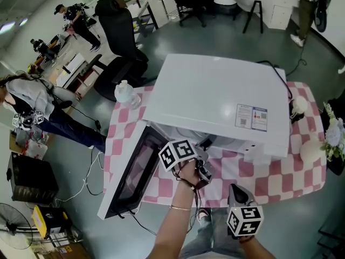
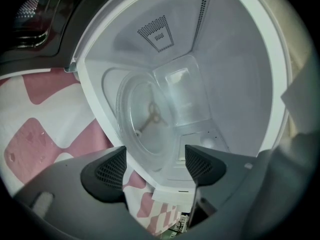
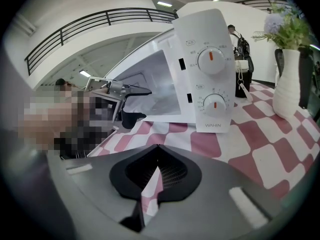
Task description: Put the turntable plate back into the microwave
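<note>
The microwave's door (image 1: pixel 129 179) stands wide open at the left and reaches out over the near left corner of the table (image 1: pixel 302 171), which has a pink and white checked cloth on it. At the far left corner of the table there is a clear bottle (image 1: pixel 124 92), just beside the microwave (image 1: pixel 215 99).

The left gripper (image 1: pixel 205 144) is at the mouth of the oven chamber, over the near edge of the table. In the left gripper view its jaws are apart and no pad presses on anything. Beyond them the glass turntable plate (image 2: pixel 142 121) lies inside the chamber, on its floor, over the small roller ring that shows through the glass. The near rim of the plate is seen between the two jaw tips, but it is not touched.

The right gripper (image 1: pixel 235 189) hangs in front of the near edge of the table, to the right of the left one and apart from the microwave. Its jaws are pressed together with nothing between them, and they point toward the panel with two dials (image 3: pixel 210 79). A white vase (image 3: pixel 287 86) with flowers stands near the right edge of the table.
</note>
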The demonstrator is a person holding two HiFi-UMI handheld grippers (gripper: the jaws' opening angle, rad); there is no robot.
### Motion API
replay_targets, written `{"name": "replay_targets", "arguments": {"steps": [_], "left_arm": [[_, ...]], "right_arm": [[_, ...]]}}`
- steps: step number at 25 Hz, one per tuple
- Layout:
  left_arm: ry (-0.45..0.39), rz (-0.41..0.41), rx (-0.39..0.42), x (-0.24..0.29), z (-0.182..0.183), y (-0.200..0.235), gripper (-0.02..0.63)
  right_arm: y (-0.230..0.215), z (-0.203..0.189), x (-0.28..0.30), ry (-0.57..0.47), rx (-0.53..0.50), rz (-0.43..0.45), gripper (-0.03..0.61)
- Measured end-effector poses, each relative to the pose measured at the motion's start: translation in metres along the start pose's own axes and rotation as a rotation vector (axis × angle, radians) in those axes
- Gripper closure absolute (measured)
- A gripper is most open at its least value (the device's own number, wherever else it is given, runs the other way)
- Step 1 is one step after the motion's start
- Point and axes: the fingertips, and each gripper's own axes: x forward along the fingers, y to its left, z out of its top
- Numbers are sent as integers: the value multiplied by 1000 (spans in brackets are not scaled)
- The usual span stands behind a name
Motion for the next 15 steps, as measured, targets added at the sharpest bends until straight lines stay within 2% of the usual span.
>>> {"name": "replay_targets", "arguments": {"steps": [6,15], "left_arm": [[-14,-8,17,-9,0,-3,281],[-16,16,119,-33,-9,-8,284]], "right_arm": [[4,-3,-5,-4,-5,-4,569],[15,-1,-15,-24,-16,-5,569]]}}
